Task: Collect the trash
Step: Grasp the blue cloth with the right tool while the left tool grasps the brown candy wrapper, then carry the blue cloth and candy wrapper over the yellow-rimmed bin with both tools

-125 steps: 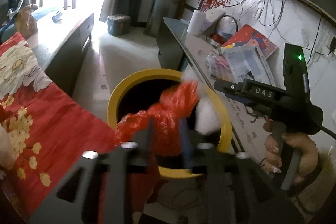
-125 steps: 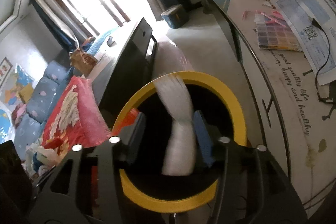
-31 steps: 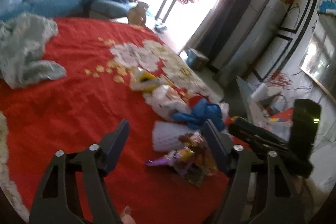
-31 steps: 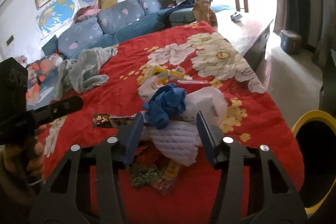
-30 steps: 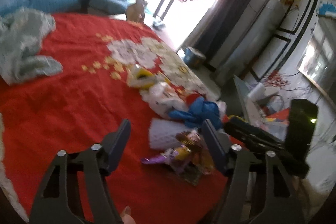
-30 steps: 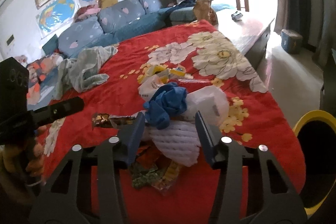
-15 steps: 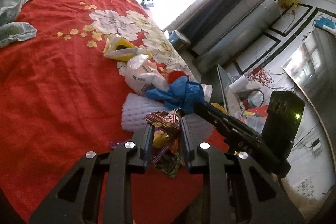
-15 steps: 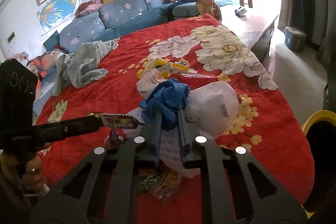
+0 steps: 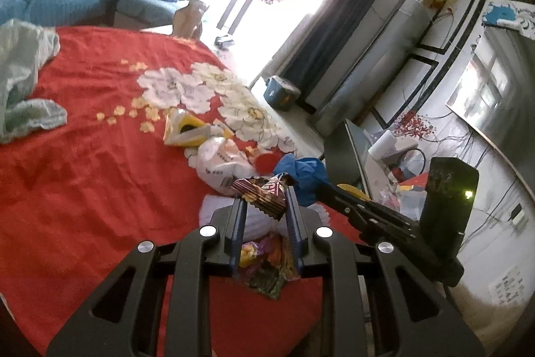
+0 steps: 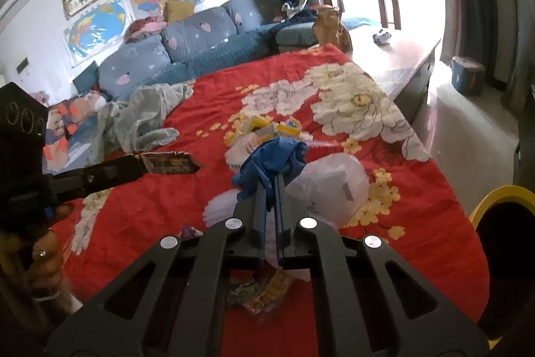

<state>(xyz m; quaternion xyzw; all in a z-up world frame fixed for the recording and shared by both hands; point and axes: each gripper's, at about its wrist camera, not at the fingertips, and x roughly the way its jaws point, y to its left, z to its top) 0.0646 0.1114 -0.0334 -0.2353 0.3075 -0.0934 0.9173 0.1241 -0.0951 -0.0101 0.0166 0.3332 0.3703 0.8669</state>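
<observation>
Left tool (image 9: 264,196) clamped on brown wrapper (image 9: 262,193), right tool (image 10: 271,181) on blue glove (image 10: 272,161); yellow bin (image 10: 495,199) only right-view.

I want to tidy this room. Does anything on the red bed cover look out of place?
Yes. A heap of litter lies on the red flowered bed cover: yellow cartons, white plastic bags and colourful snack wrappers.
</observation>
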